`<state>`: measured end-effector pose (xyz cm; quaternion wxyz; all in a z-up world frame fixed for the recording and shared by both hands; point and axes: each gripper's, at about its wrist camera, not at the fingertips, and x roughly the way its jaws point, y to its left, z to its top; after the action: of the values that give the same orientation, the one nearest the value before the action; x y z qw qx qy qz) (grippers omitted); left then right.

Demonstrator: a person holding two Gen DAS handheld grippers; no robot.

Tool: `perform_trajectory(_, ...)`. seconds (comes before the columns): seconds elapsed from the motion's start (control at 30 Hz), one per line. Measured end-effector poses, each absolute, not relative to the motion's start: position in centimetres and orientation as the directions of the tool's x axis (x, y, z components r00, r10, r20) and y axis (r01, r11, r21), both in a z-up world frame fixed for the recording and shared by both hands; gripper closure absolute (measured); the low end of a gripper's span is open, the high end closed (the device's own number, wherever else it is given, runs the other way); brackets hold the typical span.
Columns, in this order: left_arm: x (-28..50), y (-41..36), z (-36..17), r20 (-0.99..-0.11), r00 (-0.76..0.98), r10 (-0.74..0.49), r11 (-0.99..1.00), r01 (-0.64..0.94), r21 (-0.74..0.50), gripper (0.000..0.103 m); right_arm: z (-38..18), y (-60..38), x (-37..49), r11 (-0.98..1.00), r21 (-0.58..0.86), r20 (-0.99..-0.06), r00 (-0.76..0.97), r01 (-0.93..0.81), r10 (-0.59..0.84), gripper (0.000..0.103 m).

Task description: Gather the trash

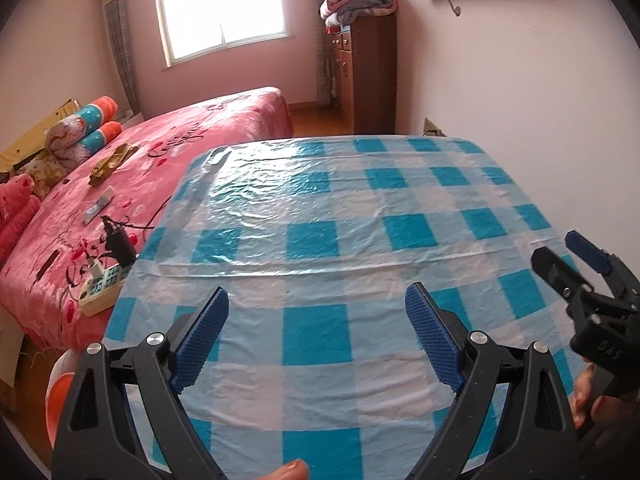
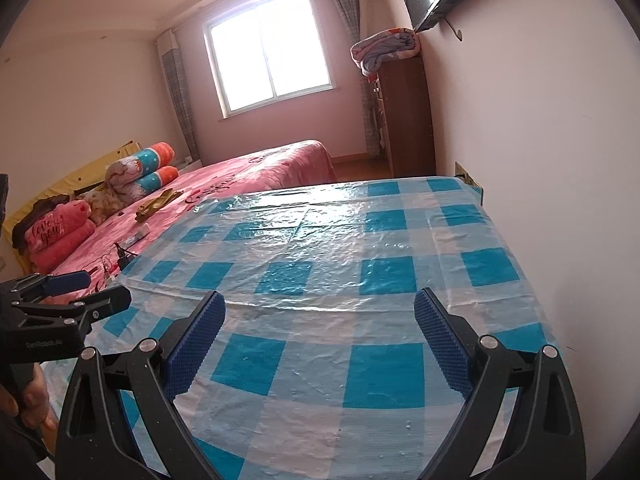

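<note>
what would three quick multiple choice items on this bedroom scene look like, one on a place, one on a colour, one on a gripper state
1. Where does the folded blanket lie?
A. on top of the wooden cabinet
B. on the table
C. on the floor

2. What colours is the checked tablecloth?
A. red and yellow
B. blue and white
C. green and black

3. How do the jaws of the left gripper stand?
A. shut on a wrapper
B. shut on nothing
C. open, with nothing between them

Answers:
1 A, the blanket sits on the cabinet by the wall.
2 B, blue squares alternate with white.
3 C, only cloth shows between the pads.
</note>
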<state>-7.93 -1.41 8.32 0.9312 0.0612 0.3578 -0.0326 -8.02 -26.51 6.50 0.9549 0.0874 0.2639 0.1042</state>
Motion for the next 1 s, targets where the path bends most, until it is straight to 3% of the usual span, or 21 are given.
perform_trajectory(0.2, -7.5, -1.6, 8.3, -0.671, 0.741, -0.019, 0.993, 0.090, 0.071, 0.012, 6.5, -26.8, -8.1, 0.963, 0.224, -0.485, 0.840, -0.150, 0.244, 0.009)
perform_trajectory(0.27, -7.5, -1.5, 8.3, -0.668, 0.744, -0.008, 0.994, 0.079, 0.077, 0.004, 6.4, -26.8, -8.0, 0.963, 0.224, -0.487, 0.839, -0.151, 0.245, 0.009)
perform_trajectory(1.0, -5.1, -2.7, 5.5, -0.713, 0.699, -0.054, 0.991, 0.127, 0.049, 0.004, 5.2, -26.7, -6.6, 0.959, 0.235, -0.532, 0.806, -0.155, 0.261, 0.009)
